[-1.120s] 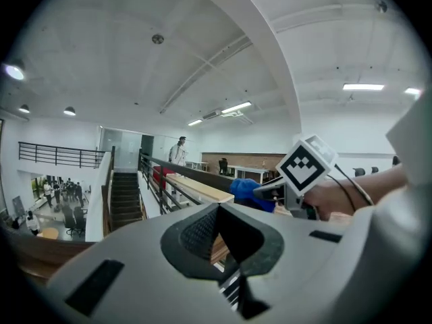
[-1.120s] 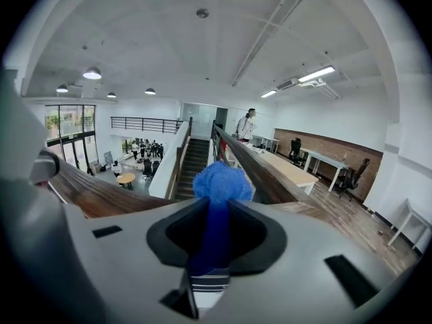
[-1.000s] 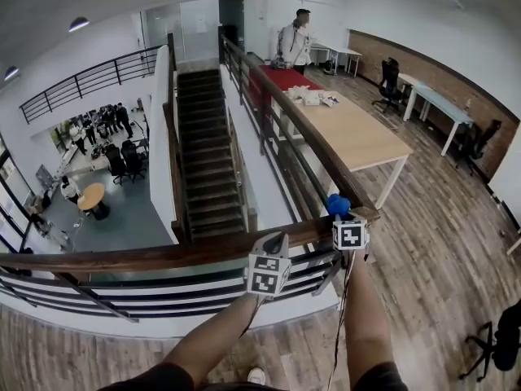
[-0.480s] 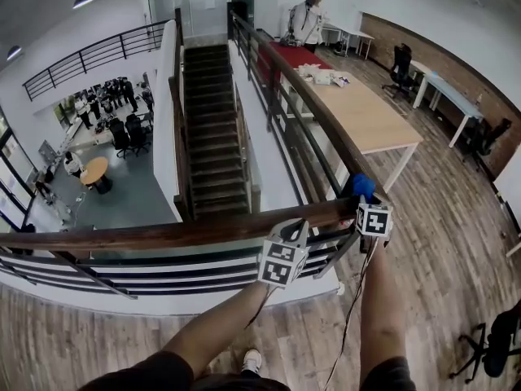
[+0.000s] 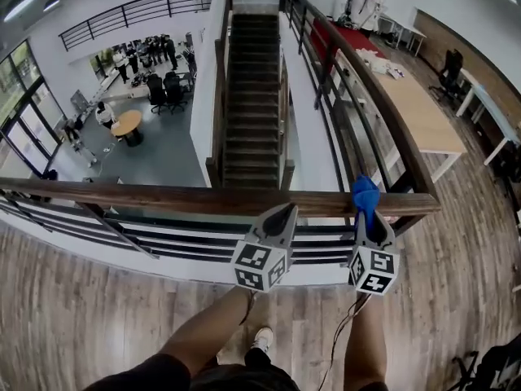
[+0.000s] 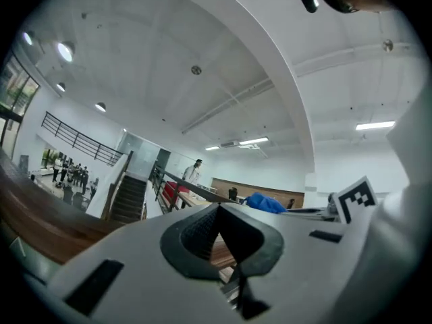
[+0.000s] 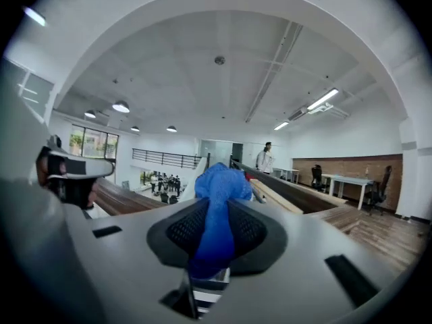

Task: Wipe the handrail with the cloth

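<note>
A brown wooden handrail [image 5: 163, 198] runs across the head view in front of me. My right gripper [image 5: 364, 216] is shut on a blue cloth [image 5: 364, 192]. The cloth sticks up from the jaws and lies against the rail close to its right corner. In the right gripper view the blue cloth [image 7: 219, 181] is pinched between the black pads of the right gripper [image 7: 216, 213]. My left gripper [image 5: 284, 211] points at the rail a little to the left. In its own view the left gripper [image 6: 217, 211] has its pads together with nothing between them.
Beyond the rail a dark staircase [image 5: 252, 96] drops to a lower floor with several people [image 5: 142, 54]. A second railing [image 5: 370, 88] runs away on the right beside a long wooden table [image 5: 419, 116]. A person [image 5: 362, 5] stands at its far end.
The head view has tilted down and shifted. Both grippers now sit lower in it, on the near side of the rail. The right gripper still holds the blue cloth.
</note>
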